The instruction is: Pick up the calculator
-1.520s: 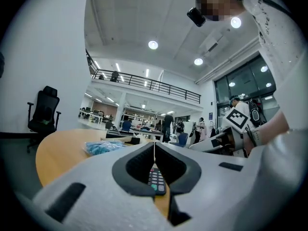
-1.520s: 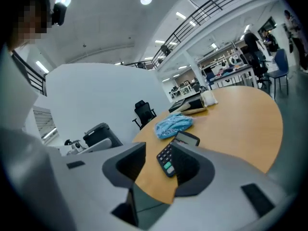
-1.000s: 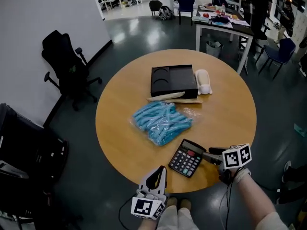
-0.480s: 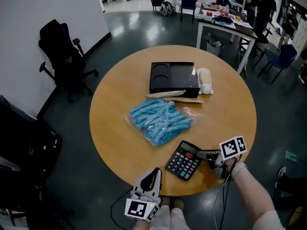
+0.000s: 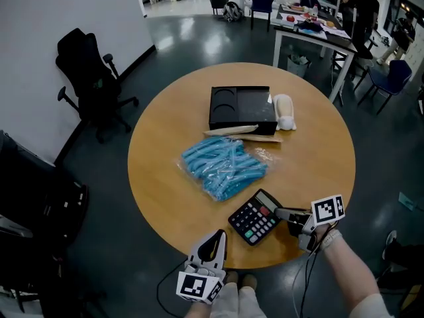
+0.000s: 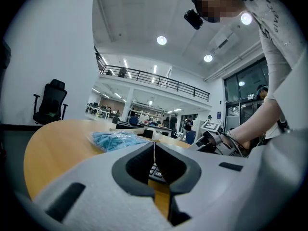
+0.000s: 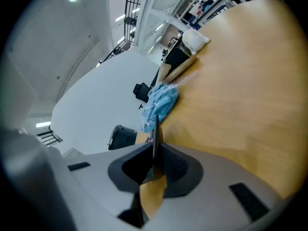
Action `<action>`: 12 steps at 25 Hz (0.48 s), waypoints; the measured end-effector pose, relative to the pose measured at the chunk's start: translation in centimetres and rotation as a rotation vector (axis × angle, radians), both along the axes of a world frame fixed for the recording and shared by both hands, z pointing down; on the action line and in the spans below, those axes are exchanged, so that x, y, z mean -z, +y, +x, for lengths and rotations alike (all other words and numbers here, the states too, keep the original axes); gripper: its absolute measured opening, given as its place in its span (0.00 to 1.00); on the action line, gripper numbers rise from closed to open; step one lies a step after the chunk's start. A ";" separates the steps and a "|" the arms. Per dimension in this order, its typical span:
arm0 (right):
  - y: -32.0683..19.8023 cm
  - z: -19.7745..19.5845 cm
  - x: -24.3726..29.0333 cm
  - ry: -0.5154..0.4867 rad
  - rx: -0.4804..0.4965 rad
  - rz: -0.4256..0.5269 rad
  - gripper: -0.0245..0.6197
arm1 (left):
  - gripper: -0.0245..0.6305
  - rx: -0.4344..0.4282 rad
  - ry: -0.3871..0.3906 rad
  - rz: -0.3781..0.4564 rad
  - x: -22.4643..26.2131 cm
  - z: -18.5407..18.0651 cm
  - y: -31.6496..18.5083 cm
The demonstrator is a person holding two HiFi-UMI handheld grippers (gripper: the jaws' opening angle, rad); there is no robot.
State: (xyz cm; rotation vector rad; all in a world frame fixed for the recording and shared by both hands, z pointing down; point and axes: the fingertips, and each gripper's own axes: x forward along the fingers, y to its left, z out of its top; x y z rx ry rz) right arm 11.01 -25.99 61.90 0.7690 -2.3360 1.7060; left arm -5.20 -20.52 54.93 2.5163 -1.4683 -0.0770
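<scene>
The black calculator (image 5: 255, 217) with a red key lies near the front edge of the round wooden table (image 5: 159, 177). My right gripper (image 5: 283, 214) reaches in from the right, and its jaws are closing with the calculator's right edge between them. In the right gripper view the calculator (image 7: 156, 126) shows edge-on as a thin dark plate pinched between the pads of that gripper (image 7: 155, 150). My left gripper (image 5: 213, 245) hangs below the table's front edge, shut and holding nothing; its own view shows the tips (image 6: 154, 160) meeting, with the calculator's keys (image 6: 156, 171) beyond.
A bag of blue pieces (image 5: 224, 167) lies mid-table behind the calculator. Further back stand a black tray (image 5: 242, 109), a pale wooden strip (image 5: 240, 132) and a white object (image 5: 283, 111). A black office chair (image 5: 89, 85) stands left of the table; desks fill the background.
The right gripper's jaws went from wide apart to closed on the calculator's right edge, and the gripper rolled. The calculator turned slightly on the table. The left gripper stayed put.
</scene>
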 end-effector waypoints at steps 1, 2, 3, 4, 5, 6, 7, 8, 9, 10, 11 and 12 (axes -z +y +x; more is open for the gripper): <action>0.0 0.3 0.6 -0.021 -0.022 -0.004 0.12 | 0.05 0.002 0.000 0.001 0.4 0.0 0.0; 0.1 0.6 1.3 -0.036 -0.038 -0.001 0.12 | 0.05 0.004 0.001 0.003 0.8 -0.1 0.0; 0.1 0.9 2.1 -0.044 -0.047 0.009 0.12 | 0.05 0.006 0.002 0.007 1.2 -0.1 0.0; 0.2 1.0 3.0 -0.048 -0.052 0.023 0.12 | 0.05 0.006 0.004 0.013 1.7 -0.2 0.0; 0.3 1.2 3.9 -0.049 -0.055 0.039 0.12 | 0.05 0.005 0.005 0.019 2.2 -0.2 0.0; 0.5 1.4 4.8 -0.050 -0.060 0.055 0.12 | 0.05 0.004 0.005 0.027 2.8 -0.1 -0.1; 0.6 1.6 5.7 -0.052 -0.068 0.070 0.12 | 0.05 0.001 0.005 0.036 3.4 0.0 -0.2; 0.6 1.9 6.7 -0.057 -0.078 0.087 0.12 | 0.05 -0.003 0.006 0.046 4.0 0.3 -0.3; 0.5 2.0 7.8 -0.070 -0.085 0.110 0.12 | 0.05 -0.008 0.008 0.057 4.6 0.6 -0.4; 0.4 2.2 9.0 -0.088 -0.094 0.134 0.12 | 0.05 -0.013 0.010 0.068 5.3 0.8 -0.6; 0.5 2.5 10.0 -0.099 -0.112 0.144 0.12 | 0.05 -0.017 0.013 0.077 6.1 1.1 -0.6; 0.6 2.9 10.7 -0.101 -0.138 0.141 0.12 | 0.05 -0.024 0.016 0.086 6.7 1.4 -0.6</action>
